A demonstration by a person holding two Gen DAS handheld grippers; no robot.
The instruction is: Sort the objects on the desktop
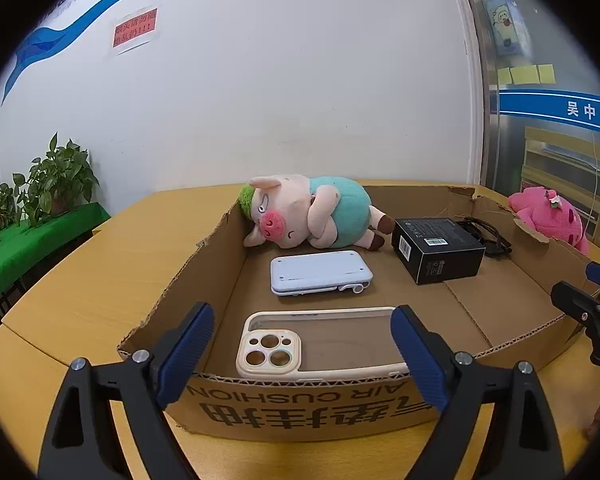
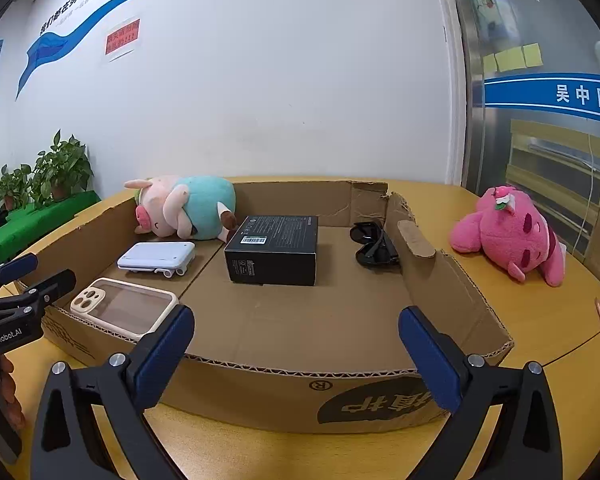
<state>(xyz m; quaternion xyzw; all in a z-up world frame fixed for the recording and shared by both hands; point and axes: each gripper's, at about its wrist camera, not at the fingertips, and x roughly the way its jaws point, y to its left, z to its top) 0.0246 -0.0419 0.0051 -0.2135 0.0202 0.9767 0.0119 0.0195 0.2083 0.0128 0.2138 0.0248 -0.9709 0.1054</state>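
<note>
**Both grippers spread wide at the near wall of the cardboard tray**

The left gripper (image 1: 304, 354), black-framed with blue ribbed pads, stands with its jaws far apart and grips nothing. Seen between its fingers, the cream-rimmed clear phone case (image 1: 320, 344) lies flat inside the shallow brown corrugated cardboard tray (image 1: 220, 240), just behind the near wall; neither pad touches it. The right gripper (image 2: 296, 354) is likewise spread wide and empty, facing the bare tray floor. In the right wrist view, the left gripper's body reads "GenRobot.AI".

Deeper in the tray lie a pale blue-white folding gadget (image 1: 320, 272), a black rectangular carton with a barcode label (image 1: 438, 248), dark sunglasses (image 2: 374, 244) in the far right corner, and a pink plush pig in a teal shirt (image 1: 312, 212) against the back wall. A bright pink plush toy (image 2: 512, 234) lies outside the tray on the yellow wooden table (image 1: 80, 288).

The tray's near wall carries upside-down print, "AIR CUSHION", over large Chinese characters. A blue band on the glass door (image 2: 540, 80) reads "吴中区".
</note>
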